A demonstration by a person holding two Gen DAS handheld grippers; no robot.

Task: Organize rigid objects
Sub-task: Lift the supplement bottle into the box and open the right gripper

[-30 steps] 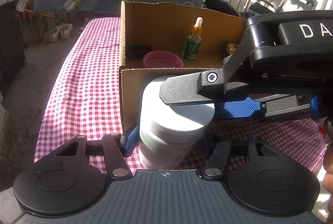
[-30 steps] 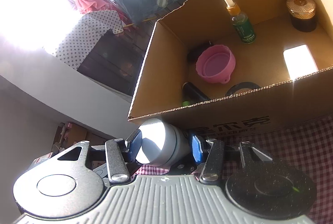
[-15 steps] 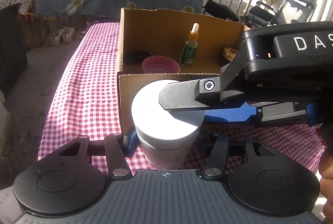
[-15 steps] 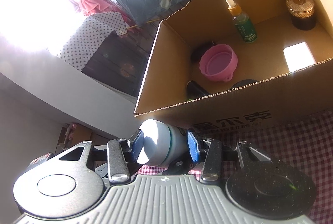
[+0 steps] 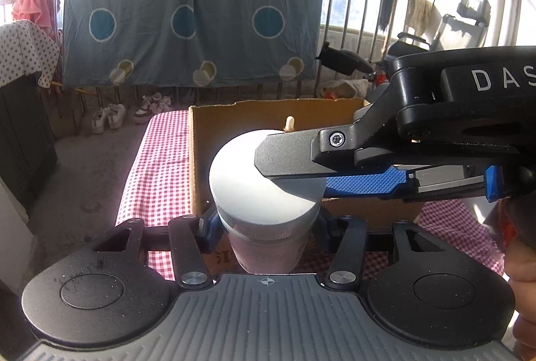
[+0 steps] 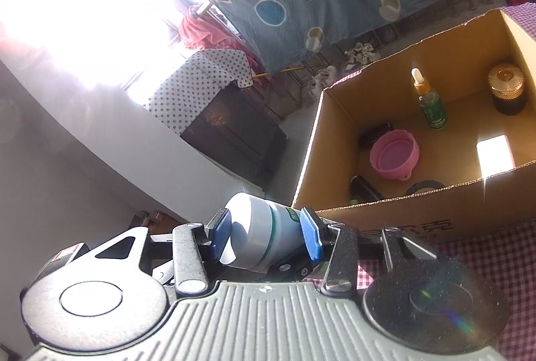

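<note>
Jar (image 5: 268, 190), white-lidded with a pinkish body, sits clamped between both tools at once: the left gripper (image 5: 264, 227) has its jaws pressed on the body just under the lid, and the right gripper (image 6: 266, 235) has its blue pads (image 6: 310, 238) squeezed on the lid's sides, reaching in from three o'clock in the left wrist view. A second ago the jar stood on the red-checked tablecloth (image 5: 157, 166) with its lid below the front wall of the cardboard box (image 5: 201, 146); now the lid covers that wall's top edge and the cloth shows beneath its base, so it has been lifted clear of the table. Both grips look unchanged through the rise.

That, I judge, puts the jar high enough to pass over the front wall, which lies at twelve o'clock just beyond it. The next move is likely forward and then down.

Farther in, the right wrist view shows the box floor: a pink bowl (image 6: 395, 156) at the near left, a green dropper bottle (image 6: 432, 106) upright behind it, a gold-capped dark jar (image 6: 507, 89) at two o'clock in the far corner. Bare cardboard lies between bowl and dark jar, a plausible landing spot.
</note>
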